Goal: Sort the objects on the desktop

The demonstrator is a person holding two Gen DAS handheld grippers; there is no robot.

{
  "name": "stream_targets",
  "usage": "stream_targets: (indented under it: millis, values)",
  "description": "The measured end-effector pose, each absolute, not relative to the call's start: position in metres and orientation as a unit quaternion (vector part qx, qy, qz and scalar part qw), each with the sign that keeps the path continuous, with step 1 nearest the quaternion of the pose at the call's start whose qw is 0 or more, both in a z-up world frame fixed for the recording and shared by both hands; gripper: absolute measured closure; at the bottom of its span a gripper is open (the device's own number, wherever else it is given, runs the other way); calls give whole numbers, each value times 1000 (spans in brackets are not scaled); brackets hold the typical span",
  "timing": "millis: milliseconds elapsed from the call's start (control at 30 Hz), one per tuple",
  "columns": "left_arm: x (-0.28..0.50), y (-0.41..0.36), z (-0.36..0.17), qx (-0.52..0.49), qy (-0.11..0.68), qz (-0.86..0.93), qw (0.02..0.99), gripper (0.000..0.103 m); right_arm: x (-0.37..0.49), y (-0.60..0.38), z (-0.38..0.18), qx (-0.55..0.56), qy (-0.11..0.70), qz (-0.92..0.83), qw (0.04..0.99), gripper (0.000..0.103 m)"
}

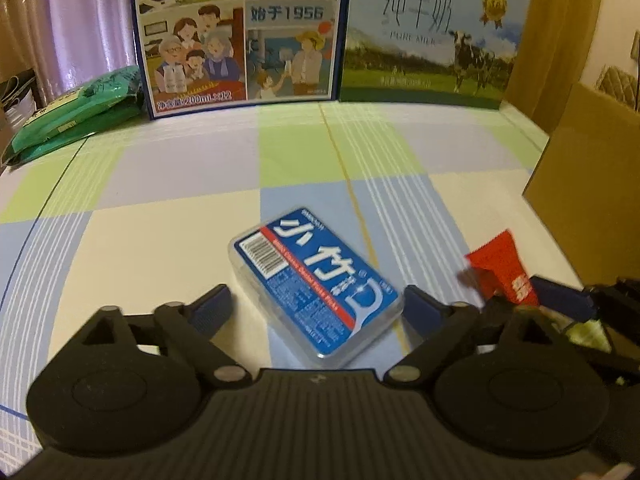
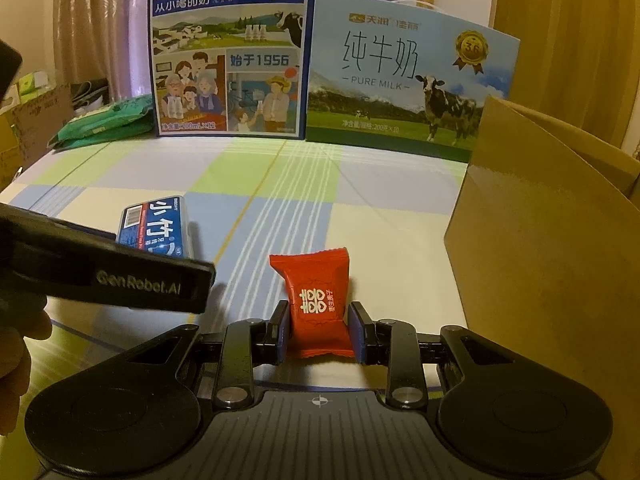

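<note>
Gripping a red candy packet [image 2: 318, 300] at the lower centre of the right wrist view, the right gripper [image 2: 318, 334] has its two blue-padded fingers [image 2: 357, 332] pressed against the packet's sides, and the packet stands upright between them with white characters on its front. In the left wrist view the same packet [image 1: 502, 266] shows at the right edge of the frame.

The left gripper [image 1: 316, 308] has its jaws spread wide, and a blue floss-pick box [image 1: 314, 284] lies flat on the desk [image 1: 160, 200] between its blue fingers [image 1: 210, 308], turned at a slant; whether either finger touches the box cannot be told. In the right wrist view this box [image 2: 156, 226] appears at the middle left, partly hidden behind the dark body of the left gripper, which crosses the left side of the frame.

The desk carries a checked cloth of pale green, blue and cream squares. A brown cardboard box [image 2: 552, 248] fills the right side of the right wrist view, near the packet. Along the top of both frames two milk cartons stand side by side: a dark blue one [image 2: 230, 52] left of centre and a light blue one [image 2: 408, 76] to its right. A green packet [image 1: 80, 114] lies at the upper left, beside the dark blue carton.
</note>
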State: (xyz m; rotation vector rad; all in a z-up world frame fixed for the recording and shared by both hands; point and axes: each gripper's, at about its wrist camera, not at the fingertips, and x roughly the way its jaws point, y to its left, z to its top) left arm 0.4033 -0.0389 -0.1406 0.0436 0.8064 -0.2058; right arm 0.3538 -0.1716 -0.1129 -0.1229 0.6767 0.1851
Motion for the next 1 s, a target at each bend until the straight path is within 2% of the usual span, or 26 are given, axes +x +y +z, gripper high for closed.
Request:
stream_targets:
  millis: [67,133,200,500,833,867,933,1000]
  values:
    - [400,-37,-140,25,386,-104,916,25,353,-171,-113,-57,332,92,937,75]
    - [396,-34,-139,27,385,-106,917,37,351,-169,-112,-56,331,95,937,75]
    - [392,-32,-137,31,386,-110,916,40,347,-166,-111,-58,330,99,937,75]
    - [342,-14,-129,47,411,-120,903,41,322,-164,-101,-46,337,117,933,75]
    - [234,-12,-114,47,425,-148,892,45,243,-180,-80,-16,375,135,917,75]
    - [226,-12,-114,44,425,-149,892,44,233,-184,-81,-15,381,135,914,75]
    - [213,-11,-114,41,422,-144,894,30,217,-188,-85,-16,390,133,911,75]
    - [208,-12,-113,40,412,-138,900,29,203,-191,-89,-21,392,128,911,75]
